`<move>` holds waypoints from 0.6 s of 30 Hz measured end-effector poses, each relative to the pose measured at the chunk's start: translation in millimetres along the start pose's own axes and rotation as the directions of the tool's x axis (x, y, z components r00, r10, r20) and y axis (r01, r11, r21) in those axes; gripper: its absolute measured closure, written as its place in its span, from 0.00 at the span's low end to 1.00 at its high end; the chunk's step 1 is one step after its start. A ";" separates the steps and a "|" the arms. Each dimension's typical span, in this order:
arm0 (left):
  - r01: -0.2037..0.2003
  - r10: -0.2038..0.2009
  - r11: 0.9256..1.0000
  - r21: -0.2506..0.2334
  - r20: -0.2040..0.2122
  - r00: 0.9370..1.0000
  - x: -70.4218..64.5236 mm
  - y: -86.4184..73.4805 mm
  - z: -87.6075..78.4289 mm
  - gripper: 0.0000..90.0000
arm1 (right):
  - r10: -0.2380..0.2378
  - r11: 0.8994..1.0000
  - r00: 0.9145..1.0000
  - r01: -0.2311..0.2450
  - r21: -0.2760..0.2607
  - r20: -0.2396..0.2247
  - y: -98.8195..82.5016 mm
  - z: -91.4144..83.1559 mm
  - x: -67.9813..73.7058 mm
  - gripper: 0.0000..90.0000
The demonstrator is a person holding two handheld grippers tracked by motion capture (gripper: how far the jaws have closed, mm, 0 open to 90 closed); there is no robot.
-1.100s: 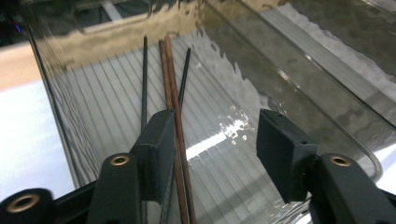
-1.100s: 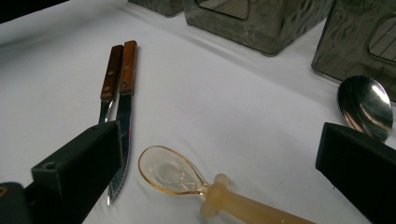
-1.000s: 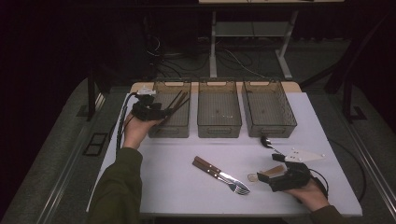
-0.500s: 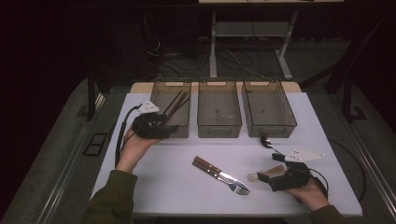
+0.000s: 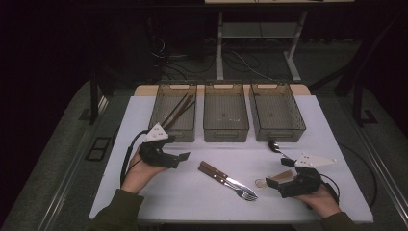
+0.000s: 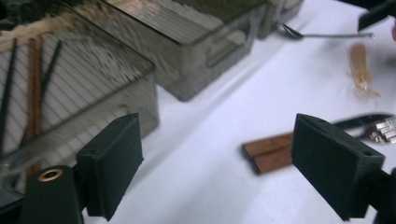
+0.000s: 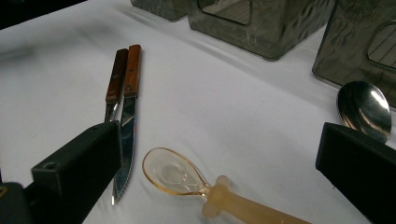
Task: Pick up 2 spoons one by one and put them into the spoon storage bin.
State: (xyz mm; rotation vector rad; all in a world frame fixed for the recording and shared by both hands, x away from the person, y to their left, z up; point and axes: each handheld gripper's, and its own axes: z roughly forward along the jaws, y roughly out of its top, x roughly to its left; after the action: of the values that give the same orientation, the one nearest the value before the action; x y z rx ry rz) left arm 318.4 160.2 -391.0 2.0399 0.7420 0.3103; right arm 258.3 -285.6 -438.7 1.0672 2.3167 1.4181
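Near knife (image 5: 217,172) & fork (image 5: 239,188): left hand-held gripper (image 5: 181,158) jaws just opening, empty; right hand-held gripper (image 5: 272,183) spread.

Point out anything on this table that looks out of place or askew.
Nothing is spilled or damaged. The chopsticks lie slanted in the left bin; the middle bin holds no cutlery. The knife, fork, amber spoon and metal spoon lie loose on the table.

Three bins (image 5: 226,115) stand behind the knife (image 5: 217,173) and fork (image 5: 240,190); chopsticks (image 5: 177,111) in the leftmost.
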 end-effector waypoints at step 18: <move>-0.046 0.047 0.999 -0.014 0.063 0.997 -29.0 -45.9 -2.2 0.00 | -0.007 1.000 1.000 0.006 -0.011 -0.017 0.1 -2.9 1.5 0.00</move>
State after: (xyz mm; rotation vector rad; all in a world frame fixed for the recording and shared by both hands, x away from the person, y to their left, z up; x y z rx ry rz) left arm 276.9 162.3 -426.0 2.0478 0.6529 0.2744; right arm 255.7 -286.5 -436.9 1.0474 2.3191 1.4419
